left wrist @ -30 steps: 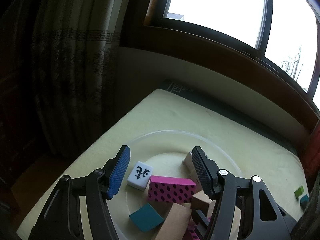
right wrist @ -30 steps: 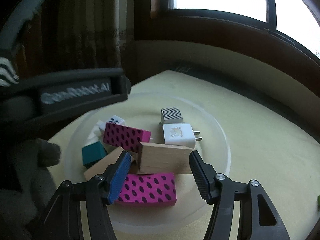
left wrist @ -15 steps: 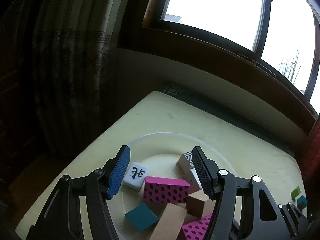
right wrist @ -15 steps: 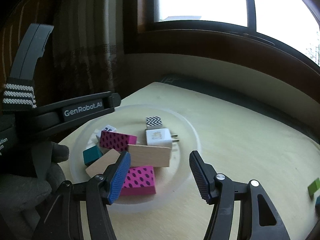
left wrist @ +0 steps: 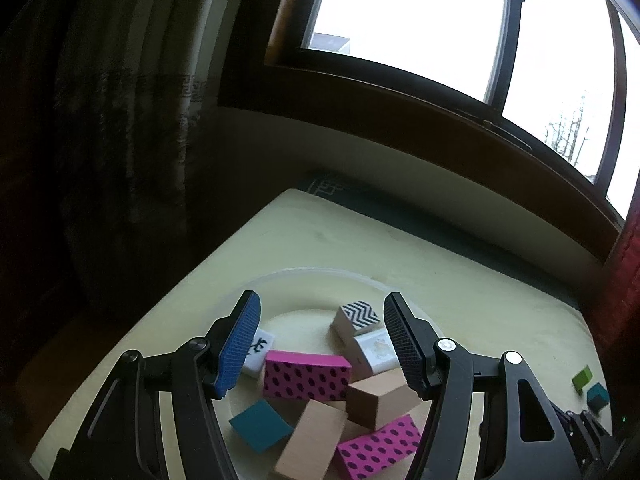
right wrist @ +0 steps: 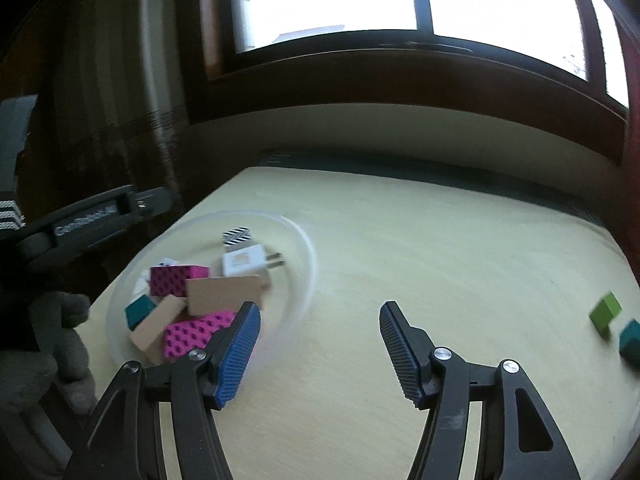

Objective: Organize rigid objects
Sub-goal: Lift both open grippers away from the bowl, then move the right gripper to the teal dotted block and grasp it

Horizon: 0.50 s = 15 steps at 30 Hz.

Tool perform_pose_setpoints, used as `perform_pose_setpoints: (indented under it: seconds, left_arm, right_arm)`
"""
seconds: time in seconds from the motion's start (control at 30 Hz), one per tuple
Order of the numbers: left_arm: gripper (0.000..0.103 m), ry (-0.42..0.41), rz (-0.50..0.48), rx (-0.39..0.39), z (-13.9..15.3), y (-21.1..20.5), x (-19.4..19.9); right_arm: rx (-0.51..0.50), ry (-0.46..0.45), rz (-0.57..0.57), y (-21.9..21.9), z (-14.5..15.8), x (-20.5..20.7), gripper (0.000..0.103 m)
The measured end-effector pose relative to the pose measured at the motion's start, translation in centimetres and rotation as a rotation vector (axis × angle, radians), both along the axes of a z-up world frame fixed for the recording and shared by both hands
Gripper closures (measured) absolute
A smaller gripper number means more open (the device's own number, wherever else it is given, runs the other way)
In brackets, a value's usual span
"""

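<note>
A clear round plate (left wrist: 320, 274) (right wrist: 310, 256) on the pale yellow table holds several blocks: two pink dotted blocks (left wrist: 306, 376) (right wrist: 178, 280), plain wooden blocks (left wrist: 380, 398) (right wrist: 224, 294), a teal block (left wrist: 260, 426), a zigzag cube (left wrist: 358, 316) (right wrist: 238, 237), a white plug adapter (left wrist: 376, 354) (right wrist: 244, 262) and a white tile with a black mark (left wrist: 260, 350). My left gripper (left wrist: 322, 344) hangs open above the plate, empty. My right gripper (right wrist: 318, 354) is open and empty over bare table to the right of the plate. A green block (right wrist: 606, 312) and a teal block (right wrist: 632, 338) lie at the far right.
The table (right wrist: 440, 260) ends at a dark strip below a wooden window sill (left wrist: 400, 120). Curtains (left wrist: 120, 140) hang on the left beyond the table's edge. A gloved hand (right wrist: 60, 332) holds the left gripper's body at the left of the right wrist view.
My right gripper has swung right, away from the plate, bringing the green and teal blocks into view. My left gripper has drawn back and up a little over the plate.
</note>
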<state>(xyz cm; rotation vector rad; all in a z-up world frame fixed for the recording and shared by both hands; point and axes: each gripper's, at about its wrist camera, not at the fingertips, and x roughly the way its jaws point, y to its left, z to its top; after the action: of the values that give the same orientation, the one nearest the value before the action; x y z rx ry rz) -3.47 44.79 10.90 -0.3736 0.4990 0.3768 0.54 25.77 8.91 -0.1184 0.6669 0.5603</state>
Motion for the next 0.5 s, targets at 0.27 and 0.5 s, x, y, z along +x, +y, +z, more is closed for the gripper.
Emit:
perform_pose_setpoints:
  seconds: [0.27, 0.5]
  left_arm:
    - [0.038, 0.001, -0.070, 0.018, 0.5, -2.0, 0.4]
    - [0.037, 0.013, -0.157, 0.048, 0.6, -4.9, 0.8]
  right_arm:
    - [0.027, 0.022, -0.099, -3.7, -0.3, 0.2, 0.035]
    - [0.038, 0.008, -0.158, -6.3, 0.1, -0.1, 0.032]
